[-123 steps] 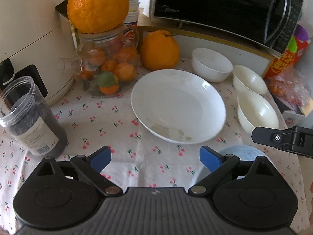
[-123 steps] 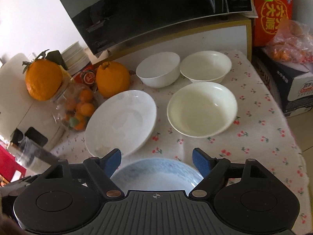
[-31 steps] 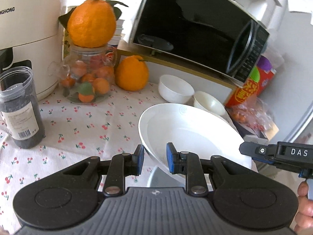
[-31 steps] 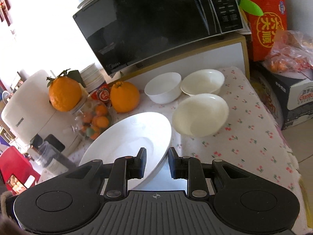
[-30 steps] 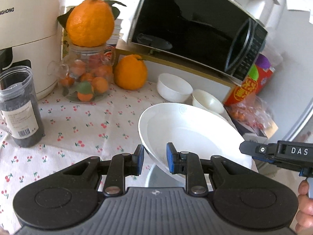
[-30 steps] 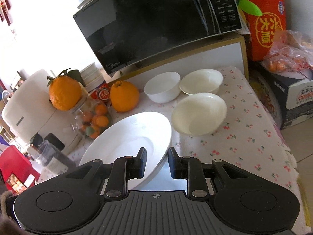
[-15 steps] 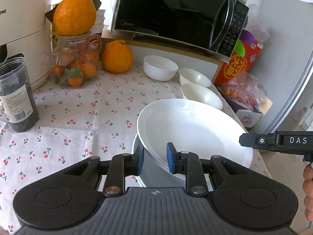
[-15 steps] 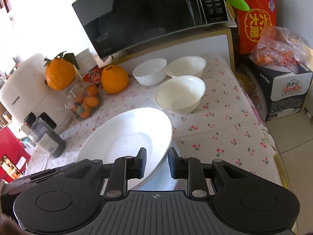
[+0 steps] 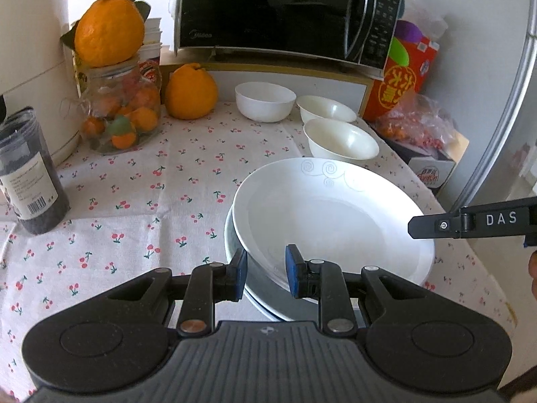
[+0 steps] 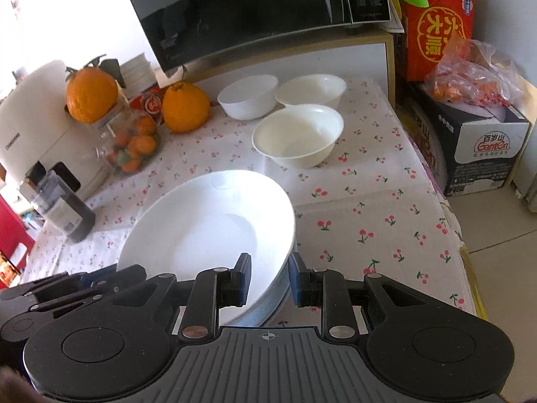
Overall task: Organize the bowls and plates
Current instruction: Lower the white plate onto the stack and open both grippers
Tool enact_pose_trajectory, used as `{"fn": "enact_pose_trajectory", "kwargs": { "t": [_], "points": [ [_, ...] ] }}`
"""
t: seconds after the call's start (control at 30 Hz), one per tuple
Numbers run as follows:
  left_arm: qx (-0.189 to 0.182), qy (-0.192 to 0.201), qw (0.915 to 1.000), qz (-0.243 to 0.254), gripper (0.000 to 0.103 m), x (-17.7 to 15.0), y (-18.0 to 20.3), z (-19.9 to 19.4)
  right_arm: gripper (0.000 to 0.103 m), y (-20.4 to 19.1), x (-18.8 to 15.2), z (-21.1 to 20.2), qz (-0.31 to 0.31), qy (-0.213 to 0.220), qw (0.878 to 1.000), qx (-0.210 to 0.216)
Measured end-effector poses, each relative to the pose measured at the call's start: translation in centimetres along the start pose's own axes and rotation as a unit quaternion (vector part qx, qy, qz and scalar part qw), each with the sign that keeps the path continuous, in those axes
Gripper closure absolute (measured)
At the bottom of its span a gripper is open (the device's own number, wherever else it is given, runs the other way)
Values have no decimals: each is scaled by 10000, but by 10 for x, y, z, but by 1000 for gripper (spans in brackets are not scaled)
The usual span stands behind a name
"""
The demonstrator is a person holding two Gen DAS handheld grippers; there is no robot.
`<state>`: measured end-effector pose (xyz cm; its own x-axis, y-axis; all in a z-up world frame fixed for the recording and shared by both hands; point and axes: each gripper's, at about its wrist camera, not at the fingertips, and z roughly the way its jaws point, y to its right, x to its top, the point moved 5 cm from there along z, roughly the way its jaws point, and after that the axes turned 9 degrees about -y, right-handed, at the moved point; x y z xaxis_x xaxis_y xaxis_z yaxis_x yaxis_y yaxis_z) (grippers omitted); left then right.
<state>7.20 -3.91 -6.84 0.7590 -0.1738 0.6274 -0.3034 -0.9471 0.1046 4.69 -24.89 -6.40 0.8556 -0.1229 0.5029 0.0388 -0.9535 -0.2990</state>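
A large white plate (image 9: 322,215) with a faint swirl pattern hangs low and slightly tilted over a blue-grey plate (image 9: 268,302) on the cherry-print cloth. My left gripper (image 9: 266,273) is shut on the white plate's near rim. My right gripper (image 10: 268,278) is shut on the opposite rim (image 10: 214,221), with the blue-grey plate's edge (image 10: 268,305) just under it. I cannot tell whether the two plates touch. Behind stand three bowls: a white bowl (image 9: 263,100), a cream bowl (image 9: 325,109) and a larger cream bowl (image 9: 342,141).
A black microwave (image 9: 278,10) sits on a shelf at the back. A jar of small oranges (image 9: 120,114), a big orange (image 9: 191,92), a dark jar (image 9: 28,174) and a white appliance (image 9: 33,57) fill the left. A red box (image 10: 436,23) and carton (image 10: 483,147) stand right of the table edge.
Both grippers, open four seconds ago with the white plate on the cloth, now grip it. Over the last second they carried it nearer and lower, over the blue-grey plate.
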Motion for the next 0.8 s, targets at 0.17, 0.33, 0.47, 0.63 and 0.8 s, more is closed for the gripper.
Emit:
{"fn": "enact_pose_trajectory", "kwargs": {
  "t": [0.17, 0.33, 0.47, 0.63, 0.8],
  "points": [
    [138, 14, 9998, 169, 81, -2, 2, 0, 79, -2, -4, 5, -77, -108, 9999, -82],
    [244, 25, 9993, 295, 81, -2, 2, 0, 79, -5, -7, 10, -90, -208, 9997, -116],
    [317, 25, 9987, 402, 81, -4, 3, 0, 79, -9, -9, 12, -193, -245, 9993, -220],
    [467, -51, 9974, 551, 81, -6, 5, 1, 79, -15, -11, 13, -363, -293, 9981, -393],
    [658, -105, 9953, 706, 82, -8, 8, 4, 79, -22, -12, 14, -643, -323, 9955, -614]
  ]
}}
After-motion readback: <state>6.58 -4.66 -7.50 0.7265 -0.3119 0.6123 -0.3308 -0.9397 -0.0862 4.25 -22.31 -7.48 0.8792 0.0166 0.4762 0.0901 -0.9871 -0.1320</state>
